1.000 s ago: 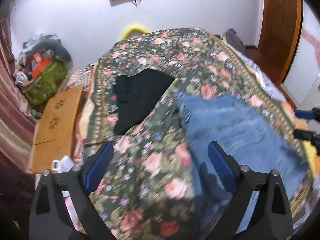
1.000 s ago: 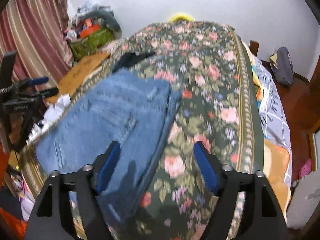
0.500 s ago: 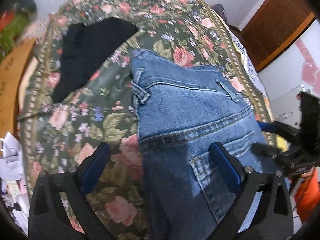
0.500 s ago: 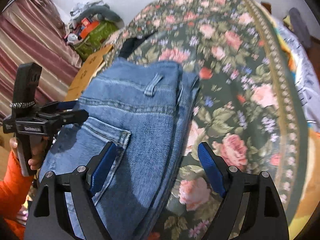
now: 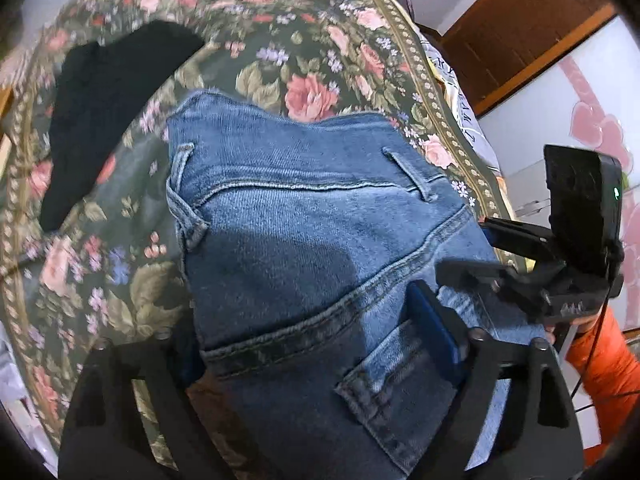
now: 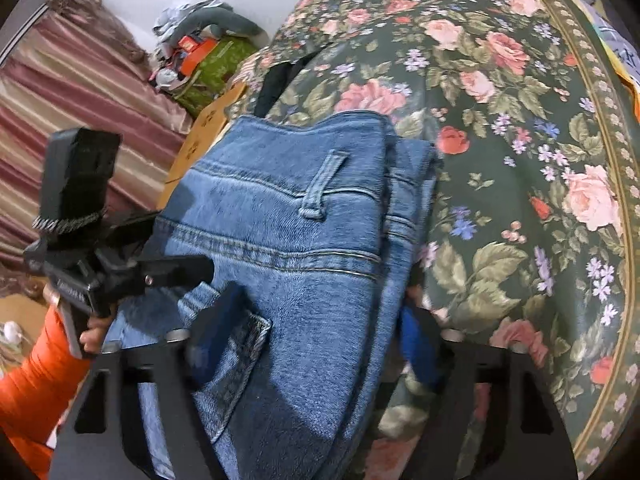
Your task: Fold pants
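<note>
Folded blue jeans lie on the floral bedspread, waistband away from me, back pocket near. My left gripper is open, its fingers straddling the jeans' left edge; the left finger is hidden under the denim. It also shows in the right wrist view. My right gripper is open, its fingers straddling the jeans' right edge, one pad on the pocket, the other beside the folded edge. It also shows in the left wrist view.
A black garment lies on the bed beyond the jeans. A cardboard sheet and a clutter pile sit by the striped curtain. A wooden door is at the right.
Both grippers have moved down and forward onto the jeans, from hovering over the bed to straddling the denim near the back pocket. The jaws stay open.
</note>
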`<state>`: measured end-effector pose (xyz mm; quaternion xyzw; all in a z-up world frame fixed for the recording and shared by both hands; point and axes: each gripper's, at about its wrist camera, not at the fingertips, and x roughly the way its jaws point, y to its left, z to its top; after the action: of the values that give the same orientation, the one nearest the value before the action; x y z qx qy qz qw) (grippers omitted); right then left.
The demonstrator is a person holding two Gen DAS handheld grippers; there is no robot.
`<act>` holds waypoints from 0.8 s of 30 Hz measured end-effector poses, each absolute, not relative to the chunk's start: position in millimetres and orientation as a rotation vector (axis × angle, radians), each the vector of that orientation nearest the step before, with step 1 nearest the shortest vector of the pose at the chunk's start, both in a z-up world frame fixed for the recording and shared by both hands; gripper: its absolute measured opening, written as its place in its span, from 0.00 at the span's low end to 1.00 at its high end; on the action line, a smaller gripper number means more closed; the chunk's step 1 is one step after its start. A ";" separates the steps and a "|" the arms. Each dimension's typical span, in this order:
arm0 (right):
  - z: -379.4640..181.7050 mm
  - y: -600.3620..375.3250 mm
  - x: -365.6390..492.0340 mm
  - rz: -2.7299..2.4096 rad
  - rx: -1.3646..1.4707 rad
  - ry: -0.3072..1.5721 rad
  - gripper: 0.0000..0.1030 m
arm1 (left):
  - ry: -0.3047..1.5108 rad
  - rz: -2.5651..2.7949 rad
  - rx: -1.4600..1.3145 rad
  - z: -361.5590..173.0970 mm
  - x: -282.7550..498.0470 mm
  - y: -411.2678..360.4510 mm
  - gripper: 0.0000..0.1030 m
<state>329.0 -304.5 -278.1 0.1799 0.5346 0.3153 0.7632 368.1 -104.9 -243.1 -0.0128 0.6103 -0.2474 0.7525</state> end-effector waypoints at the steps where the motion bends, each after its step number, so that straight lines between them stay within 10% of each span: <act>1: -277.6 -305.5 329.0 0.693 0.406 1.169 0.48 | 1.323 -0.538 -0.024 -241.6 367.7 -105.0 0.78; 9: -244.4 -298.2 318.7 0.678 0.331 1.088 0.21 | 1.221 -0.524 -0.041 -205.7 358.4 -92.2 0.46; 24: -103.7 -241.8 343.4 0.689 0.206 0.675 0.18 | 0.772 -0.405 0.039 -62.2 366.7 -44.5 0.41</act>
<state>343.4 -241.8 -103.7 0.0987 0.3240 0.3309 0.8808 366.7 -44.5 -62.2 0.0189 0.3737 -0.1961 0.9064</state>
